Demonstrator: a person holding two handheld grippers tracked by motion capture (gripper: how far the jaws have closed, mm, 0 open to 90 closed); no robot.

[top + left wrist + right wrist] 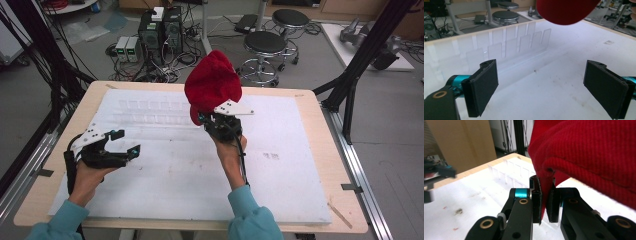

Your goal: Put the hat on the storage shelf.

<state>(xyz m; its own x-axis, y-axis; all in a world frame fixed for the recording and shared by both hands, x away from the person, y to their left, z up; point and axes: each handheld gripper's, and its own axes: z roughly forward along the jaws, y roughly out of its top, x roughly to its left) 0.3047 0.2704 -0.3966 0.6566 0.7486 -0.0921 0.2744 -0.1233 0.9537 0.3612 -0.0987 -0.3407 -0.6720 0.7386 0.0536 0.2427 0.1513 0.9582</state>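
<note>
White board [165, 185] on wooden table [320, 150], stools [265, 45] behind.

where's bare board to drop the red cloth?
Bare: the white board right of the right gripper, out to its right edge, and the middle strip between that gripper and the open left gripper. Crowded: the far left, where the clear slotted rack stands. The red cloth hangs clamped above the board's centre.
</note>
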